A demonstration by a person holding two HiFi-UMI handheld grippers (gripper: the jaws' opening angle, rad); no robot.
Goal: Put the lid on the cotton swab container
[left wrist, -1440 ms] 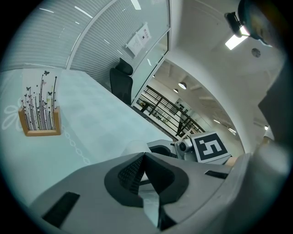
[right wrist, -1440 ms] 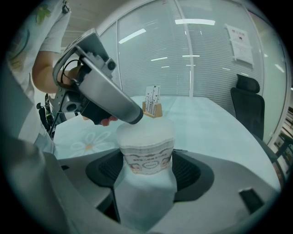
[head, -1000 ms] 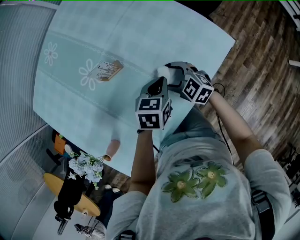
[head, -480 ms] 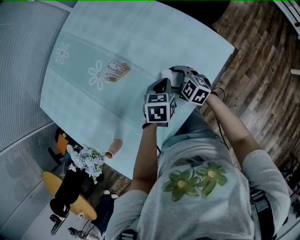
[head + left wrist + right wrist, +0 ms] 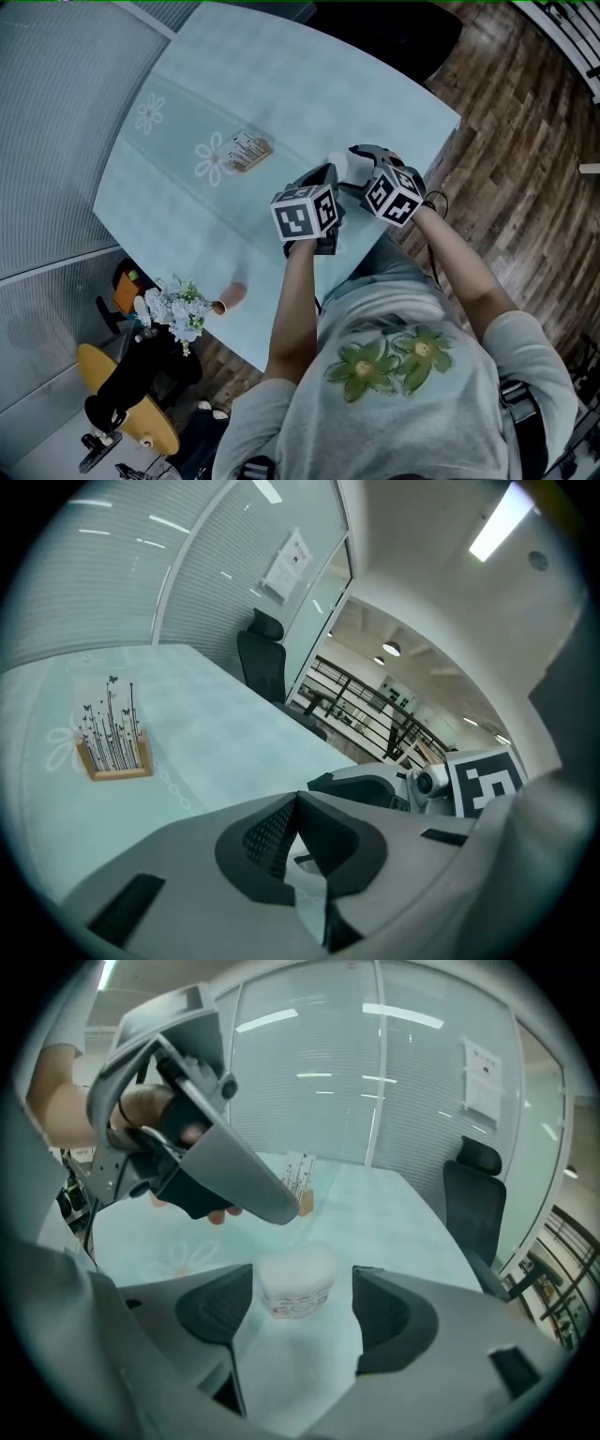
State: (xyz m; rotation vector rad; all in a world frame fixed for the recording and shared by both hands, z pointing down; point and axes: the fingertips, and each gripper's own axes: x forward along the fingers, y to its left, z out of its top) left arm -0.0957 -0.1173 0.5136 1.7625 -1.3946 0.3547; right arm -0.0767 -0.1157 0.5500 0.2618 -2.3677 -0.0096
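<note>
Honestly, reading this as either the tail end of the capping step or the very start of it. Seeing the cotton swab container (image 5: 297,1283) standing upright on the table (image 5: 281,84), close to the edge nearest the person and just ahead of both grippers. Finding the right gripper (image 5: 302,1309) hanging with jaws wide, framing the container on both sides but not touching it. Finding the left gripper (image 5: 298,836) with jaws pressed together and nothing recognisable pinched between them, sitting near the container, up and off to one side in the right gripper view. Not spotting a loose lid anywhere on the table, only a wooden card holder (image 5: 248,150) well apart, toward the middle. Not managing to tell lid from swabs on that pale rounded top, so guessing at a lid already sitting there.

Next move, probably: checking the seating, then keeping the right jaws wide and lifting clear without nudging the container. Otherwise: hunting down the lid, steadying the container with the right jaws, and lowering the lid level onto the mouth.
</note>
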